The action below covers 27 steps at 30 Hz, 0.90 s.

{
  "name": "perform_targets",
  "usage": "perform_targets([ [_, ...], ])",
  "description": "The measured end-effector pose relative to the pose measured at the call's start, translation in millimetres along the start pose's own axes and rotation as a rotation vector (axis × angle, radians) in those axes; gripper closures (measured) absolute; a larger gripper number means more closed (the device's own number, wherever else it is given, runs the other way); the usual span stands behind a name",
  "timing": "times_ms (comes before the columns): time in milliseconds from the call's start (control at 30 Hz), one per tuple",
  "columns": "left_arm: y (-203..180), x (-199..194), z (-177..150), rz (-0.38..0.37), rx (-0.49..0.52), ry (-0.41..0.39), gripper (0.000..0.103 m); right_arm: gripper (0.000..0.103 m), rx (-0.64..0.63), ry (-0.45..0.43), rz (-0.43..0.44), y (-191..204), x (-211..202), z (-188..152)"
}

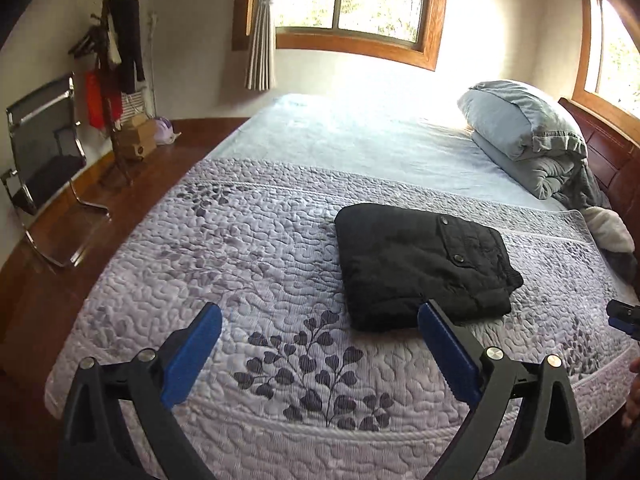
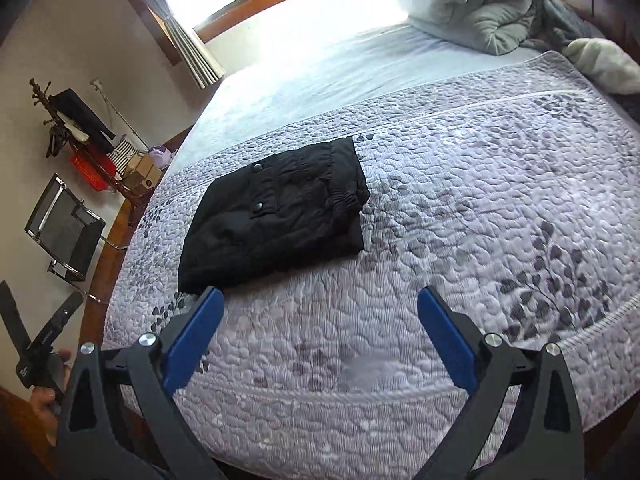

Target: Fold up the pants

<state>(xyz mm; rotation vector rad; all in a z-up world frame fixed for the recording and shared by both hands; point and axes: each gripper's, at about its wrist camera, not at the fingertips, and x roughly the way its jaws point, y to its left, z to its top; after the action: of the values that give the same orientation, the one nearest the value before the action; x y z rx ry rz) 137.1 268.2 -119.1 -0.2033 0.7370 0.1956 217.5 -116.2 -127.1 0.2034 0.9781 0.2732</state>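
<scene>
Black pants lie folded into a compact rectangle on the purple quilted bedspread; they also show in the right wrist view, with two snap buttons on top. My left gripper is open and empty, held above the quilt just short of the pants' near edge. My right gripper is open and empty, also above the quilt near the pants' front corner. The right gripper's tip shows at the right edge of the left wrist view.
Folded grey bedding and a pillow are stacked at the head of the bed, with a white garment beside them. A black chair, a coat rack and boxes stand on the wooden floor to the left.
</scene>
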Motion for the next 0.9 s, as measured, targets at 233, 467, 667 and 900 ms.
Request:
perform_targets([
  [233,-20,-114,-30,-0.043,0.019,-0.067,0.004,0.003,-0.060,-0.132,-0.096,34,-110,-62],
  [467,-54,-206,-58,-0.064,0.058,-0.130,0.004,0.003,-0.114,-0.258,-0.136,69,-206,-102],
  [667,-75,-251,-74,-0.030,0.102,-0.126,0.004,0.003,-0.178,-0.325,-0.153,97,-258,-128],
  [900,-77,-282,-88,-0.041,0.088,-0.110,0.004,0.003,-0.233,-0.382,-0.193,113,-295,-156],
])
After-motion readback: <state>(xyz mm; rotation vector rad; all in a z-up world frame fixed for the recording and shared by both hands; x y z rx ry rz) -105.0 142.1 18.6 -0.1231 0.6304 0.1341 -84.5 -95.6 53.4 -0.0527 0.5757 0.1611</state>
